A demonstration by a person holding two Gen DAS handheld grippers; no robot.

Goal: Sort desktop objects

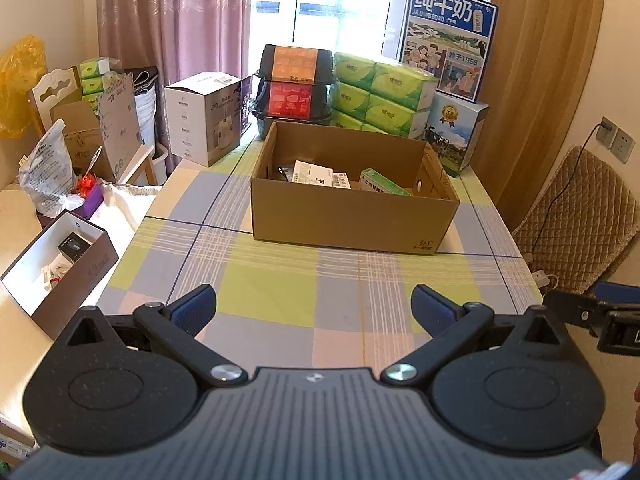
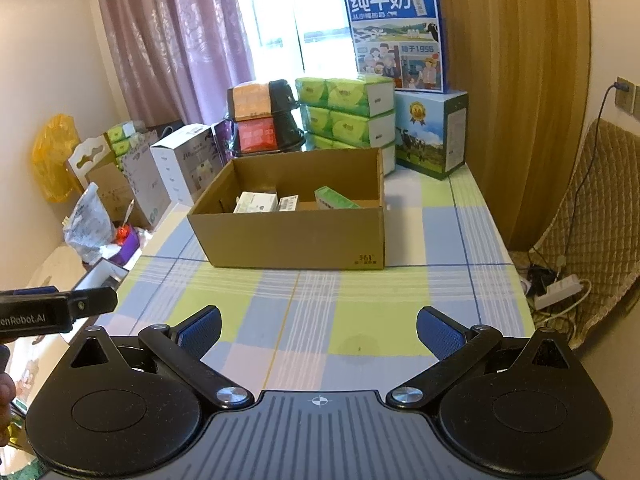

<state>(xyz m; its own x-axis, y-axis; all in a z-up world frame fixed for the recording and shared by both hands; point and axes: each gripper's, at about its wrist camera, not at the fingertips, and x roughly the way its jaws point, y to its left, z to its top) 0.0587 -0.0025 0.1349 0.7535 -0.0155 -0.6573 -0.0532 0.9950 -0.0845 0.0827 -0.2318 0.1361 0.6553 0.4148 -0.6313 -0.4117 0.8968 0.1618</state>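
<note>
Sitting mid-table on the checked tablecloth (image 1: 280, 280): open cardboard box (image 1: 352, 220), long axis running across the table, open top facing up. Lying inside: white packet (image 1: 312, 172), small labelled packet (image 1: 342, 180), green carton (image 1: 382, 184) tilting, long axis pointing toward the near right corner.

Hovering over bare cloth, well short of the box: left gripper (image 1: 314, 304), fingers spread wide, holding nothing. Same for the right gripper (image 2: 318, 328), fingers apart and empty.

Crowding behind the box: green tissue packs (image 1: 380, 92), stacked black containers (image 1: 294, 84), milk cartons (image 1: 448, 40), white appliance box (image 1: 200, 116). Standing beside the table's left edge: brown open box (image 1: 60, 268).
</note>
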